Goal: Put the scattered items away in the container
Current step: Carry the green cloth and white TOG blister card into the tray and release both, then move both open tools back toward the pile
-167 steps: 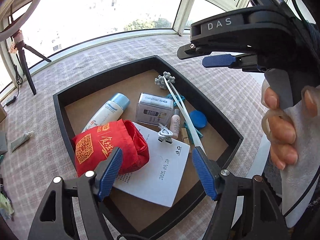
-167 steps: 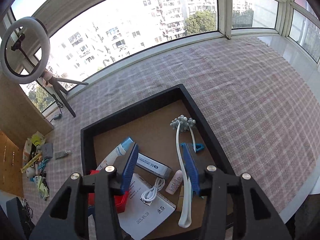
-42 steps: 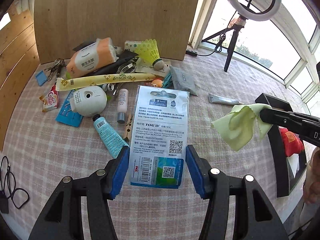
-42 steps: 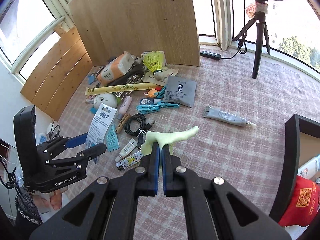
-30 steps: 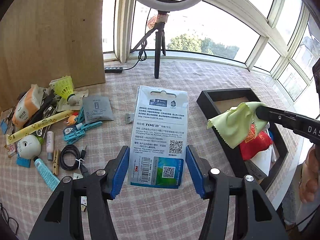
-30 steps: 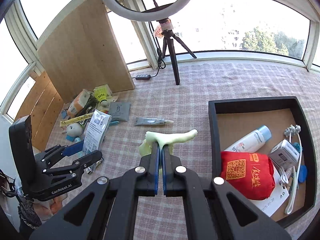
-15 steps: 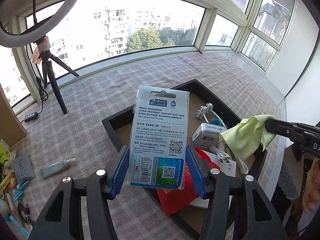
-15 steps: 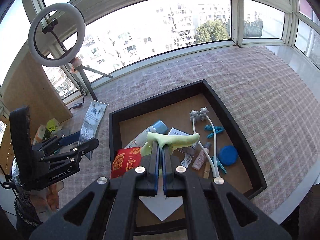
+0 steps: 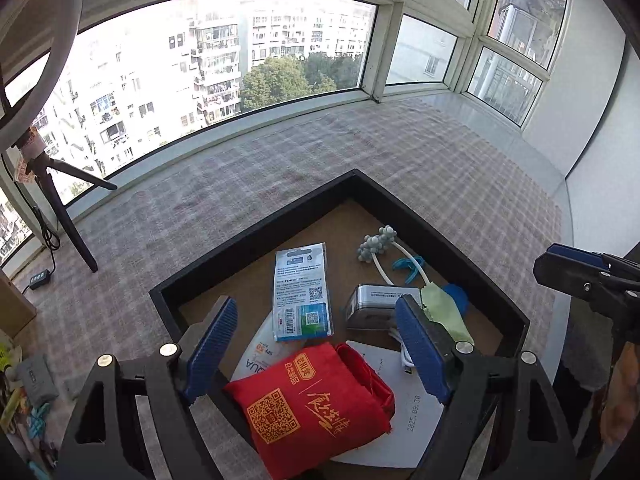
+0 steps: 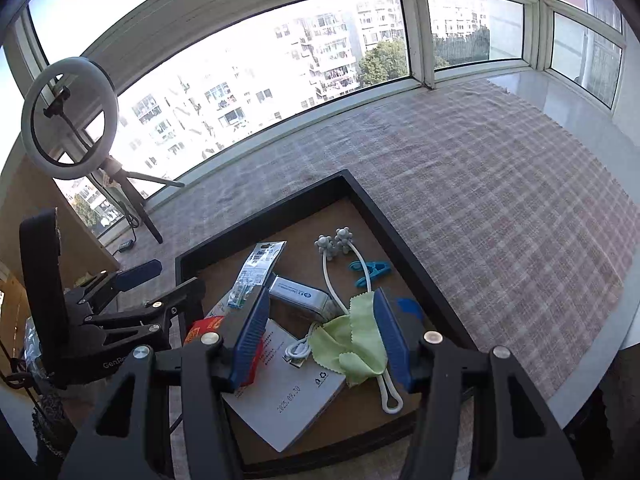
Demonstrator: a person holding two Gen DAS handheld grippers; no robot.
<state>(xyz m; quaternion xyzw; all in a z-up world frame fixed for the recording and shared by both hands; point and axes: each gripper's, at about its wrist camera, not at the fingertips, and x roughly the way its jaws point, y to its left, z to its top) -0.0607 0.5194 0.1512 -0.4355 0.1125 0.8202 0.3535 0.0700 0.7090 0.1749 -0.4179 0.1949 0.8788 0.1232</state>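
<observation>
The black tray (image 9: pixel 256 236) with a brown floor lies under both grippers. My left gripper (image 9: pixel 316 346) hangs over its near corner, jaws opening, nothing between the pads. The white and blue card package (image 9: pixel 303 292) lies flat on the tray floor beyond them. My right gripper (image 10: pixel 322 336) is also opening above the tray. The green cloth (image 10: pixel 352 344) lies crumpled below it on a white cable, beside the right pad and not pressed. In the right wrist view the package (image 10: pixel 256 272) and the left gripper (image 10: pixel 160 280) show at the left.
The tray also holds a red pouch (image 9: pixel 316 404), a white booklet (image 10: pixel 288 392), a silver box (image 9: pixel 372 308), a white massager (image 10: pixel 332 264) and a blue clip (image 10: pixel 370 270). A ring light on a tripod (image 10: pixel 70 120) stands by the window. The checked tablecloth (image 10: pixel 500 220) ends at the right edge.
Both grippers swung from the scattered pile to over the tray. The left jaws let go of the package and the right jaws let go of the cloth; both now lie in the tray.
</observation>
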